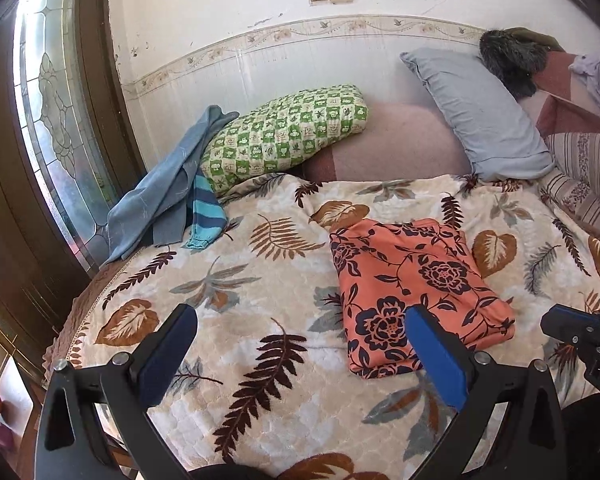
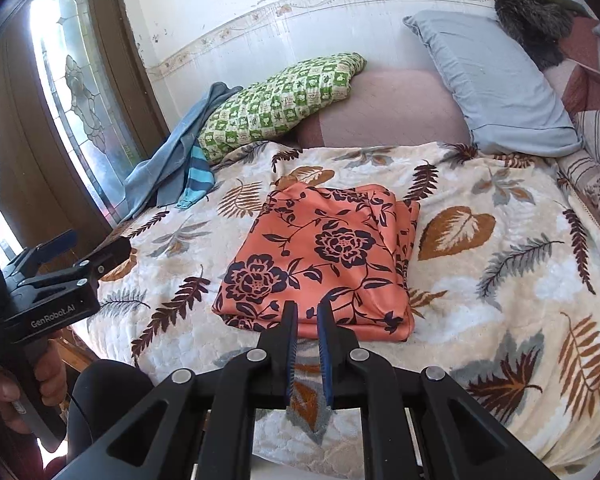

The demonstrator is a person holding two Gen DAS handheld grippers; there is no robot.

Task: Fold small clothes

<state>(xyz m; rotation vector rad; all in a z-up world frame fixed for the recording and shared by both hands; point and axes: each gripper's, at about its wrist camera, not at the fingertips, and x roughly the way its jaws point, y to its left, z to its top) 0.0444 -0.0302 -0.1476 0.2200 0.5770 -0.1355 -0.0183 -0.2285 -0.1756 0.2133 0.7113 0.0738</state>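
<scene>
Pillows: two, green [image 1: 284, 136] and grey [image 1: 480, 116]. Folded garment [image 1: 412, 292]: one. Unfolded garments: two, blue [image 1: 160, 188] and striped [image 1: 204, 212].

Left gripper [image 1: 300, 320]: jaws spread wide, nothing between the 2 blue pads, pointing forward and down. Right gripper [image 2: 307, 312]: jaws nearly together, only a narrow slit between the fingers, nothing held. A hand [image 2: 46, 376] wraps the left gripper's handle.

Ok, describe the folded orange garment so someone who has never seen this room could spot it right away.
Start at the bed covered by the leaf-print blanket. In its middle, nearer than the green checked pillow and the grey-blue pillow, lies the folded orange garment. It is the only salmon-orange cloth there, printed with dark navy flowers, unlike the crumpled blue clothes by the door.
</scene>
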